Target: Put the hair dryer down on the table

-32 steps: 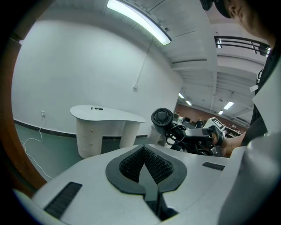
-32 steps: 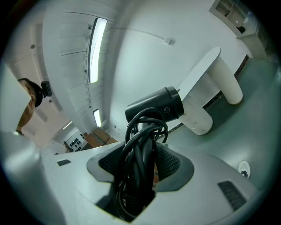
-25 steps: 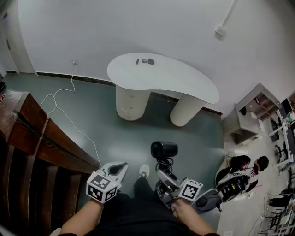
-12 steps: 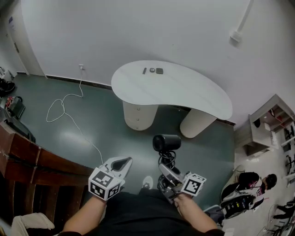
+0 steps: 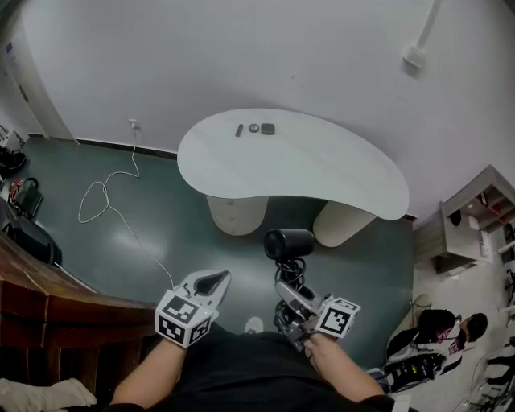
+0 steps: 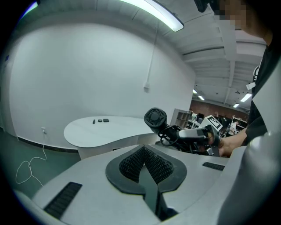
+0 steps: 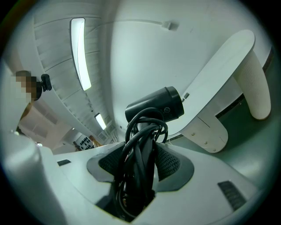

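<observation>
Table (image 5: 322, 170): white, kidney-shaped top on two cream round pedestals, ahead of me.
Wall (image 5: 241, 56): plain white, close behind the table; socket (image 5: 131, 125) low, left of the table.
Floor (image 5: 173, 217): dark green, glossy; white cable (image 5: 134, 153) trails left of the table.
Shelf unit (image 5: 463, 213): pale, open, right of the table.
Wooden furniture (image 5: 48, 298): dark brown, far left of the table.
Light strip (image 6: 162, 13): lit, on the ceiling above the table.

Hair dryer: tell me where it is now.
In the head view, the hair dryer is held in the right hand-held gripper, right of centre, over the floor, short of the table.

Table (image 5: 322, 169) closer now, hair dryer (image 5: 288, 243) nearly at its near edge.
</observation>
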